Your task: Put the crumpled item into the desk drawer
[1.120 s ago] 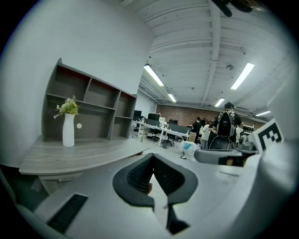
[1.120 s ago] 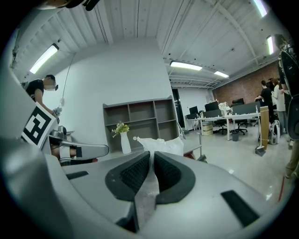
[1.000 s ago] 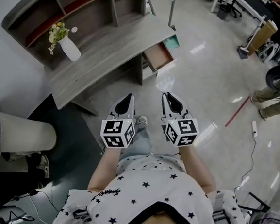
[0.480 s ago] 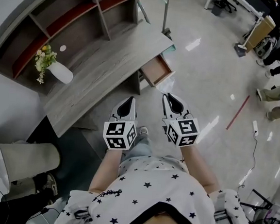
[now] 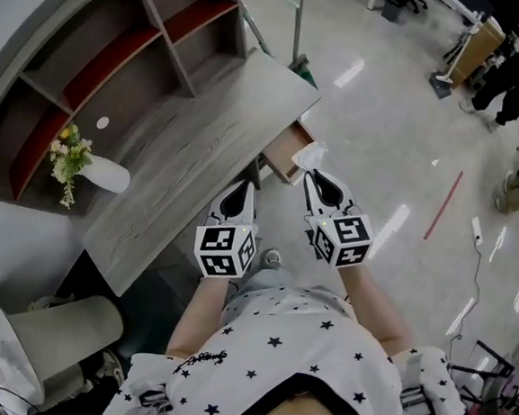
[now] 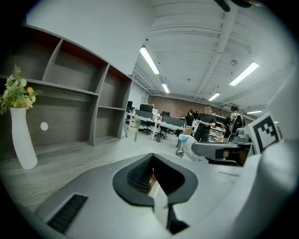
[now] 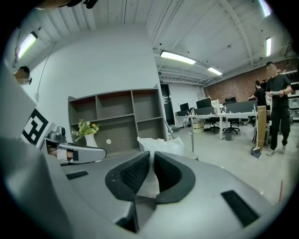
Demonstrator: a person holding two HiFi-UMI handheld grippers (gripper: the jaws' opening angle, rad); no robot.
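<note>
No legible txt/nos.; only square code markers on left gripper [image 5: 241,185] & right gripper [image 5: 312,177].

Open-plan office, desk rows [image 7: 219,116] w/ monitors [image 7: 203,103], swivel chairs [image 7: 228,132], strip lights [image 7: 177,57]

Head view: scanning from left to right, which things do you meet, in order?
Vase with flowers → left gripper → right gripper, shut on the crumpled item → red strip on the floor. The open drawer overlaps the crumpled item, so it is left out.
</note>
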